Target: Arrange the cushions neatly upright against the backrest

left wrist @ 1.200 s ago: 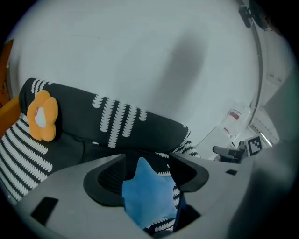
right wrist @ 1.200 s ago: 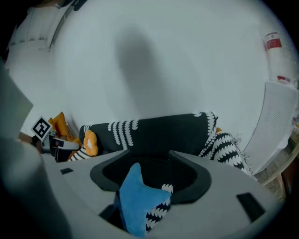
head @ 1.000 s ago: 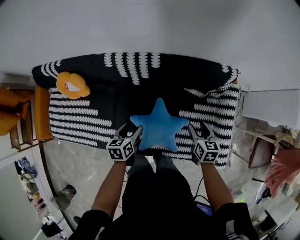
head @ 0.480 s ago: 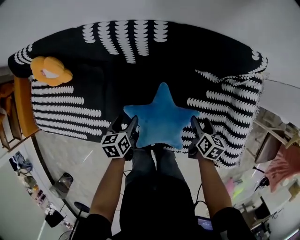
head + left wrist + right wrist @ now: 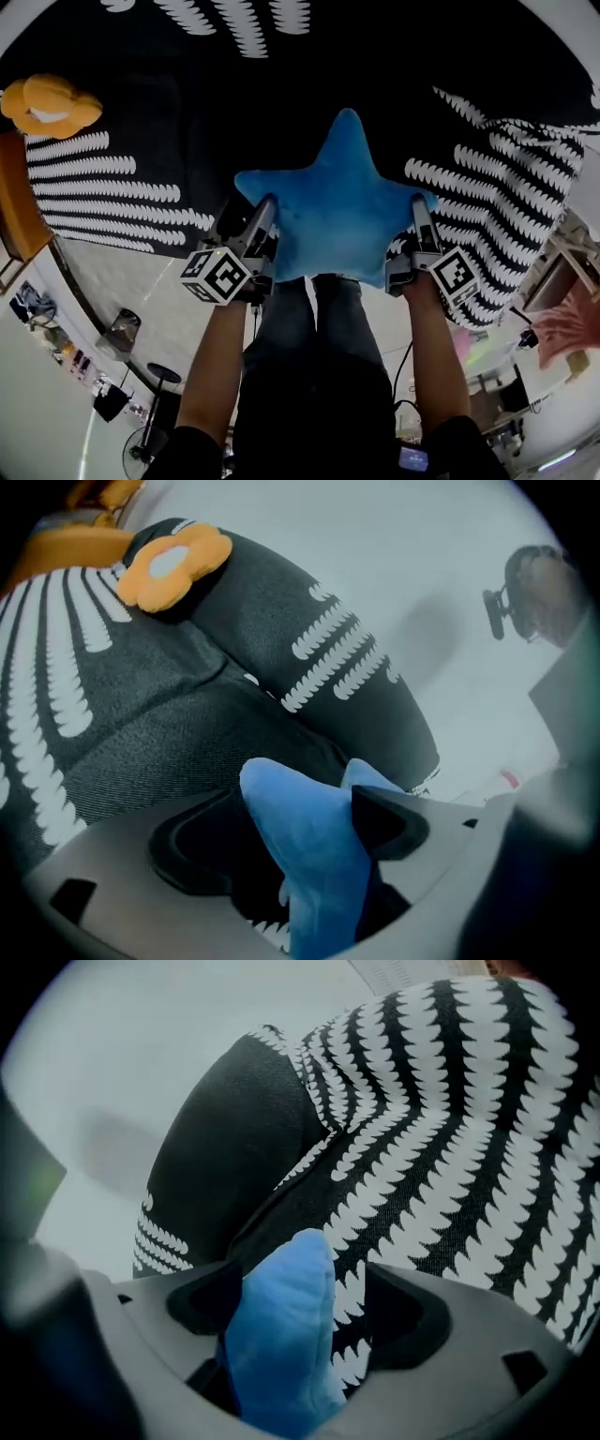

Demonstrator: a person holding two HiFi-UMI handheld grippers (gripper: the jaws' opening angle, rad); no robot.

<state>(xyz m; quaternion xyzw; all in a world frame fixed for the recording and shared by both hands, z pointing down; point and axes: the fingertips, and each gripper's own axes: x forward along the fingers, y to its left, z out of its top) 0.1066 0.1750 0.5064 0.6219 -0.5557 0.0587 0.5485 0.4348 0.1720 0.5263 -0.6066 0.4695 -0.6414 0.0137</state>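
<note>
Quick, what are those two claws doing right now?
Left gripper: opening, star cushion tip loose between its jaws.
Right gripper: opening, another tip loose between its jaws.

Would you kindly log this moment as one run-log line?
left gripper: opening, blue star cushion arm between jaws | right gripper: opening, other arm between jaws | orange flower cushion: left end of sofa

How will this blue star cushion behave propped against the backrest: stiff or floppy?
Probably soft and floppy: the arms of the blue star cushion squash between the opening jaws of the left gripper and right gripper. Likely light, since it looks plush. Standing on pointed arms, it may slump or tip.
</note>
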